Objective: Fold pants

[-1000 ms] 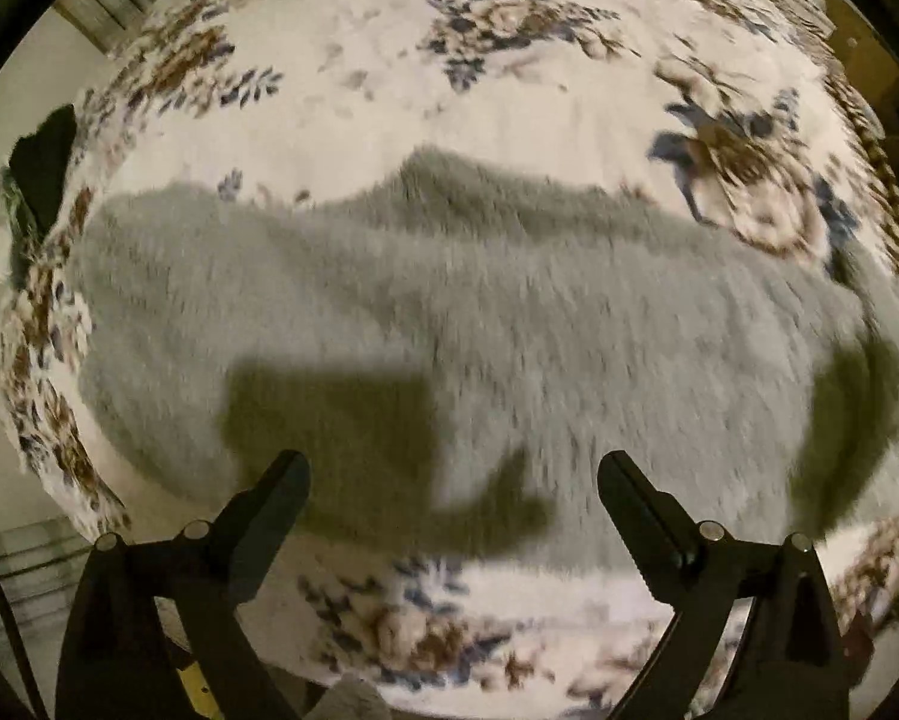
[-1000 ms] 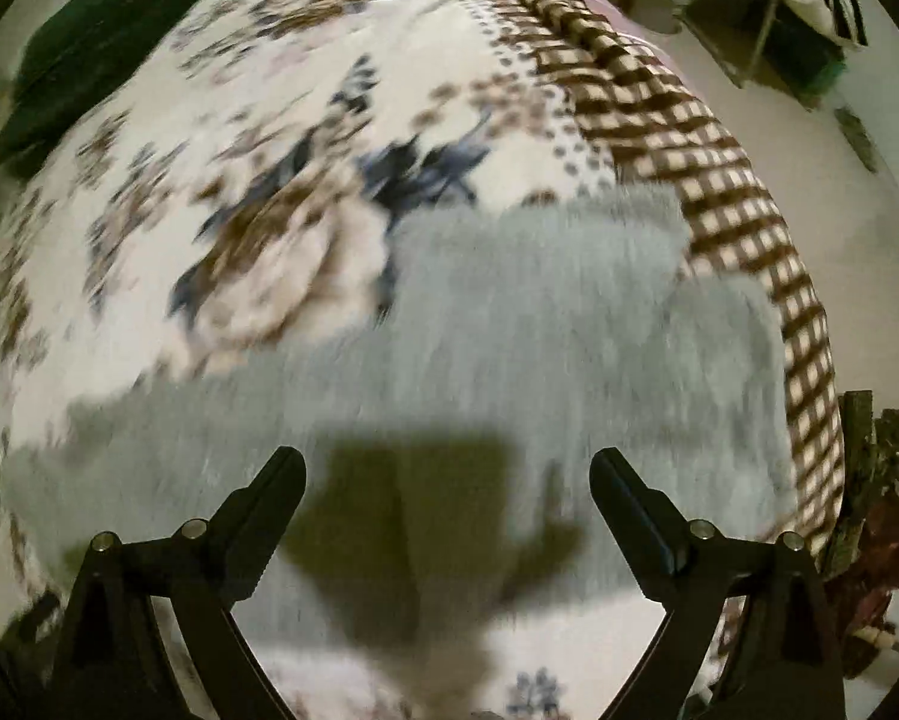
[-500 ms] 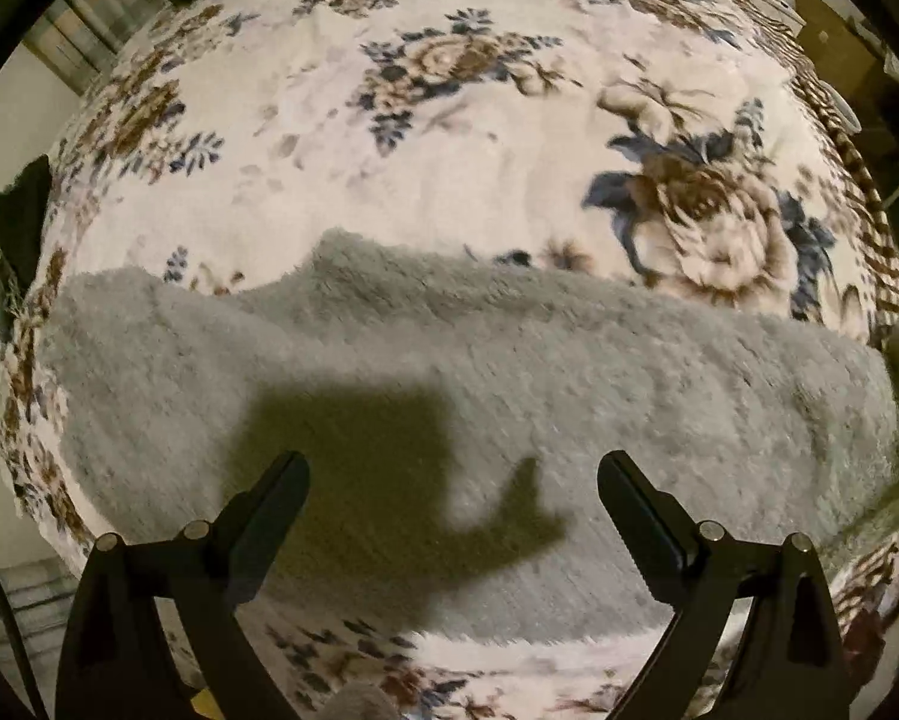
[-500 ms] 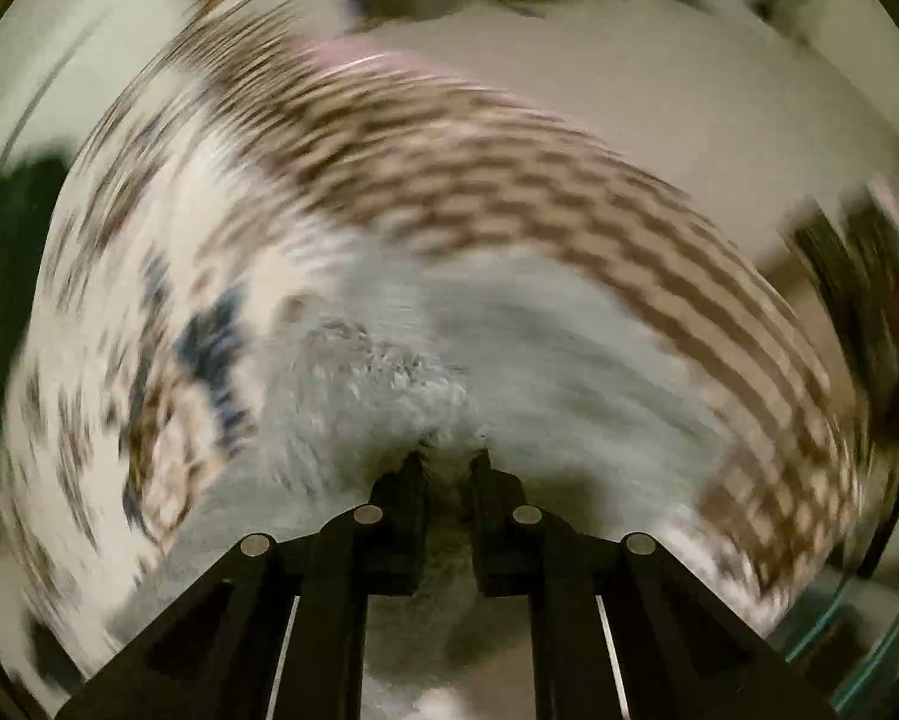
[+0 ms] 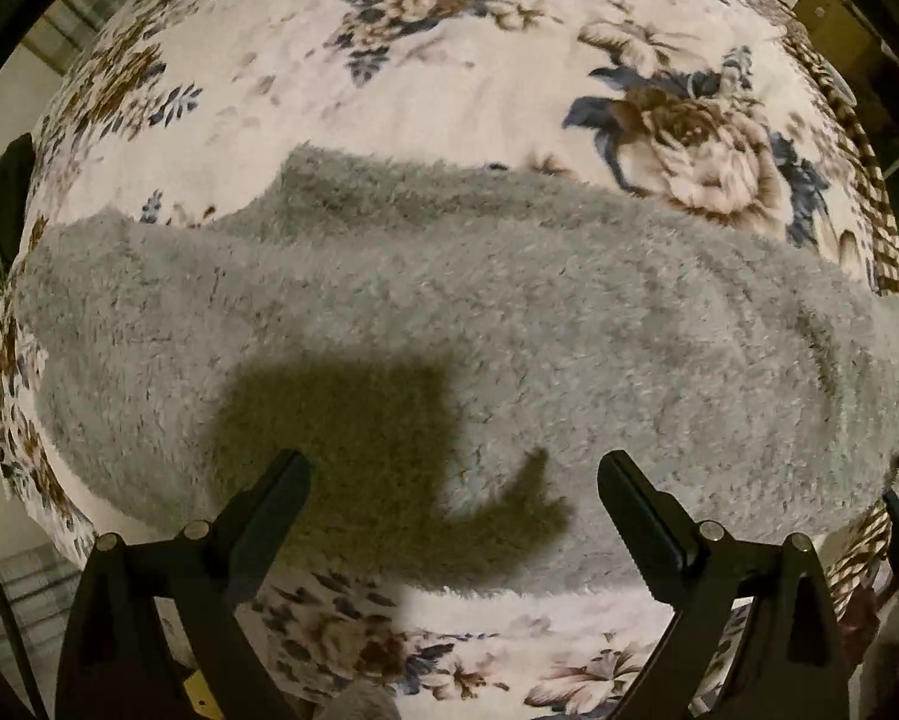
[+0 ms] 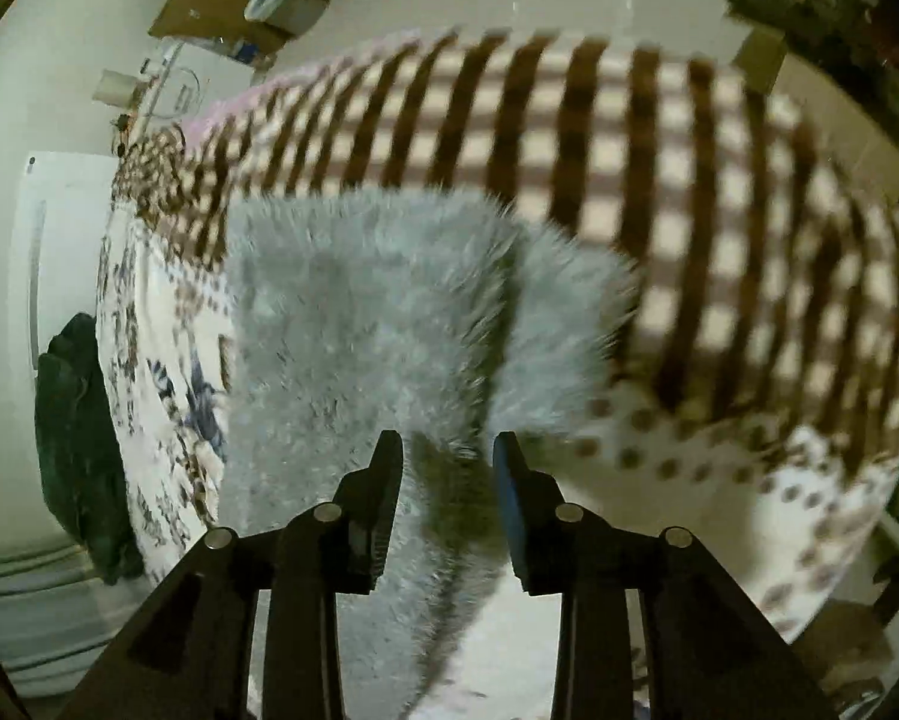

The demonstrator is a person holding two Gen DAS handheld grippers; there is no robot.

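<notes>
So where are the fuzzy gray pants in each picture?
Left wrist view: the gray pants stretch across the middle, from the left edge to the right edge, above the tool tips.
Right wrist view: the gray pants fill the centre and run down between the tool tips.
Shared landmark: the brown checked blanket border.

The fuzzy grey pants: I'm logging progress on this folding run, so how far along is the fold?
Barely begun. Done: the grey pants lie spread flat across the floral bedspread. In hand: the right gripper has a raised fold of one end between its jaws, which are opening; the pads appear not to press on it. The left gripper hovers wide open above the middle, holding nothing. Left: no fold looks completed.
</notes>
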